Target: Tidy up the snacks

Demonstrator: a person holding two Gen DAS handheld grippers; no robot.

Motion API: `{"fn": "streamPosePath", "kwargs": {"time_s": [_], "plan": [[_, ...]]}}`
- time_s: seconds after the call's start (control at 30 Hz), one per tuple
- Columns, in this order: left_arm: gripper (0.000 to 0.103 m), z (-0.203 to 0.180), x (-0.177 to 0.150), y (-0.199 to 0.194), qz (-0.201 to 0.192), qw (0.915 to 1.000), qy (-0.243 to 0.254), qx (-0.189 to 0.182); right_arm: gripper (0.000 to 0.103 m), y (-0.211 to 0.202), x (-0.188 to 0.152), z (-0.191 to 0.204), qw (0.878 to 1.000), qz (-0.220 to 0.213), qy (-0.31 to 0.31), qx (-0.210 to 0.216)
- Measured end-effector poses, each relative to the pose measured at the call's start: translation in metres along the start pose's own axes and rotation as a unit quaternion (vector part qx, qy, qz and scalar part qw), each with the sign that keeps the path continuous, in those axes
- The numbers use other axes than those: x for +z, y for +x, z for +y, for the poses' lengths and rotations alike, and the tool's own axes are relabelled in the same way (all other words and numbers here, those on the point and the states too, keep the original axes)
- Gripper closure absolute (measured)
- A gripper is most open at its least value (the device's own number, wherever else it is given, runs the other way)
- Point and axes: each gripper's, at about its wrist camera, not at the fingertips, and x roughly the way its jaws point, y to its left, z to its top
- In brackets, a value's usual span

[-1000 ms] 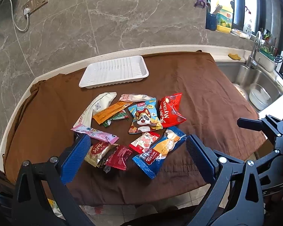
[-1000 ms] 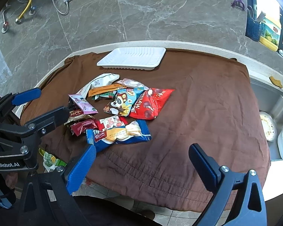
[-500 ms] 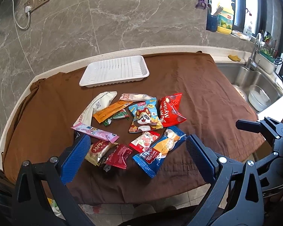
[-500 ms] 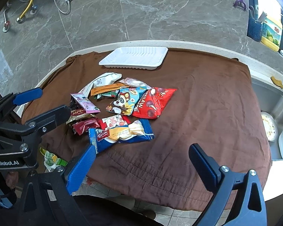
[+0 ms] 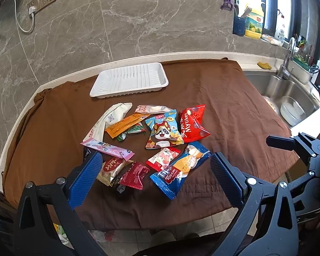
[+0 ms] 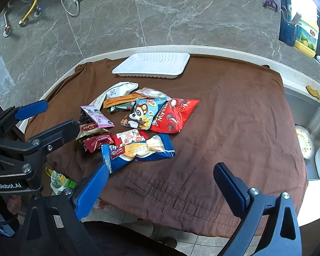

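Claws: left gripper (image 5: 153,175) and right gripper (image 6: 160,183) hung apart, empty.
Snacks: heap (image 5: 147,136) ahead, awaiting sorting.
Tray: white tray (image 5: 129,80) beyond, likely destination.

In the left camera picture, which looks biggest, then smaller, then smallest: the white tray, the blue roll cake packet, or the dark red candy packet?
1. white tray, though it lies farthest from the camera
2. blue roll cake packet
3. dark red candy packet

Bright window (image 5: 268,2) daylight (right side); fisheye edges curved, perhaps blurred.
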Motion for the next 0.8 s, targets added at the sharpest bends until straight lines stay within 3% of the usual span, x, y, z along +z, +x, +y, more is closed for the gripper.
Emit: {"fn": "streamPosePath", "kwargs": {"time_s": [0.8], "plan": [[0.000,0.0005,-0.0039,-0.0024,0.000,1.0000,-0.003,0.002,0.002,0.0006,-0.0018,0.0021,1.000,0.000,0.000,0.001]]}}
